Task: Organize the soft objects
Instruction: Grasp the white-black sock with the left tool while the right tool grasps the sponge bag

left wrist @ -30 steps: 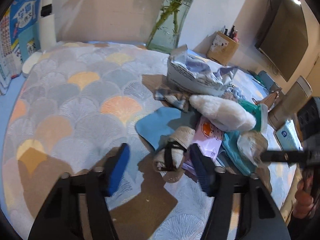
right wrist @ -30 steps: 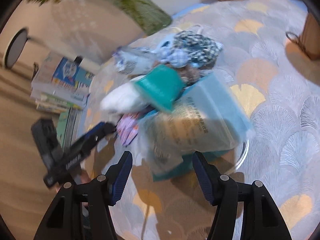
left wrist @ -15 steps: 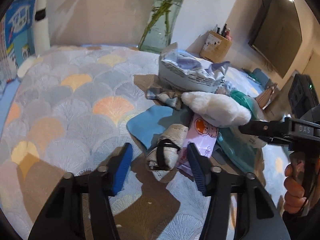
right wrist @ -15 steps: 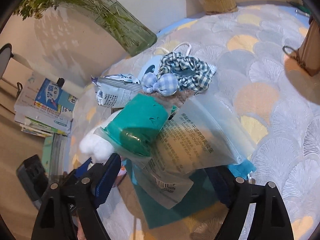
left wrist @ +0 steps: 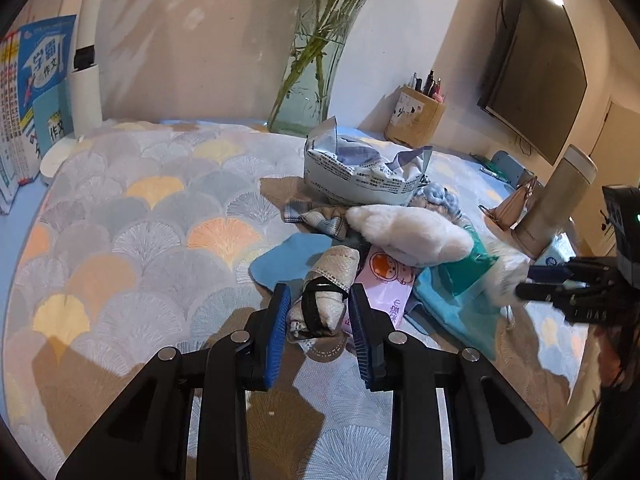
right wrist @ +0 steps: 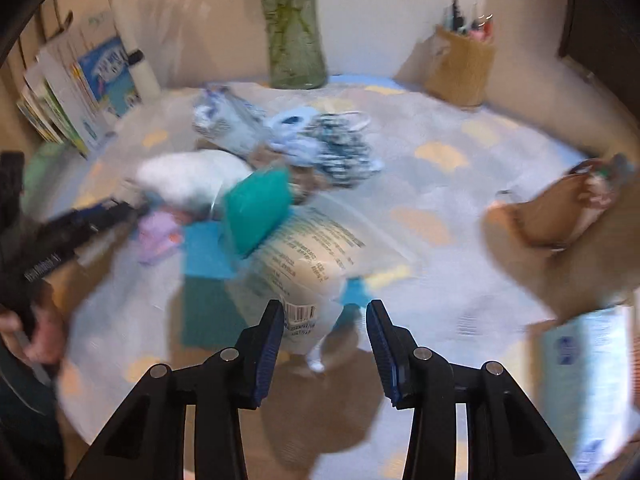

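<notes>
Left tool (left wrist: 320, 320), jaws just closing, now clamps the strapped cloth roll (left wrist: 326, 298) at the pile's near edge on the counter (left wrist: 132, 220); lift straight up, avoiding the pink packet (left wrist: 386, 280) beside it.

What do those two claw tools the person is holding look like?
Both are matte black, angular plastic frames with silver rivets at the joints. Each of the left gripper and right gripper ends in two flat fingers faced with ribbed blue pads. White lettering runs along the left one's side.
</notes>
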Motion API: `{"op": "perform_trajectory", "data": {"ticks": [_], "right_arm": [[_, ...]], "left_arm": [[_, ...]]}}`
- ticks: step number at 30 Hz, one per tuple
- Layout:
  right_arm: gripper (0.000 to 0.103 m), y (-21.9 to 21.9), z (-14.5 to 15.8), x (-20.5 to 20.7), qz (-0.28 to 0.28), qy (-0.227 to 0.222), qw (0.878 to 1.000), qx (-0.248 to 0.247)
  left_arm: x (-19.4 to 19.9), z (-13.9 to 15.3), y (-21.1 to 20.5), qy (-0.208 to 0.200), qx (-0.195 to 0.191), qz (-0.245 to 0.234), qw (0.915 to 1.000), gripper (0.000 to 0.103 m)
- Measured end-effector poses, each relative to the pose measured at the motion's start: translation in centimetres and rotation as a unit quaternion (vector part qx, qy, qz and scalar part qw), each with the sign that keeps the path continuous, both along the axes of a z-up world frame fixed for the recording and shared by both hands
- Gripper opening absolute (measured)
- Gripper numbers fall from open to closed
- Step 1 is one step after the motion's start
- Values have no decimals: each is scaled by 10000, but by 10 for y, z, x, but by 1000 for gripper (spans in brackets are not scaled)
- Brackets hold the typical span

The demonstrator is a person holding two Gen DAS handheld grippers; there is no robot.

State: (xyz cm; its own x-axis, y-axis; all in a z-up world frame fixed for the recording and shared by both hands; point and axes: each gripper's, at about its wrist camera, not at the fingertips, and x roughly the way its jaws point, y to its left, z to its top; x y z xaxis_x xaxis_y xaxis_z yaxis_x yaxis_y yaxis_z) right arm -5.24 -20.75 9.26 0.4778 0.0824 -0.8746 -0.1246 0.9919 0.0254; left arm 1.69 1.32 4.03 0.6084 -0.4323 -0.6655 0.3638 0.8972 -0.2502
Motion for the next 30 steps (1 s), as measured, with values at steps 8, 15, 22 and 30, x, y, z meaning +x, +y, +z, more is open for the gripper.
{"op": "perform_trajectory", "data": {"ticks": [8, 15, 22, 30], "right_arm": [[70, -44, 1, 6, -818, 16, 9873, 1365], [78, -38, -16, 30, -1279, 279, 9610, 2437], [52, -32, -29, 32, -1407, 125, 9607, 2390], [45, -43, 6, 12, -1306, -476, 9714, 1925]], "left_arm": [[1, -4, -7, 90, 252, 5, 9996, 28], [4, -9, -9, 199, 374, -26, 9991, 33], [5, -11, -9, 255, 423, 16, 9988, 37], [-8, 5, -22, -103, 606, -45, 9981, 21]]}}
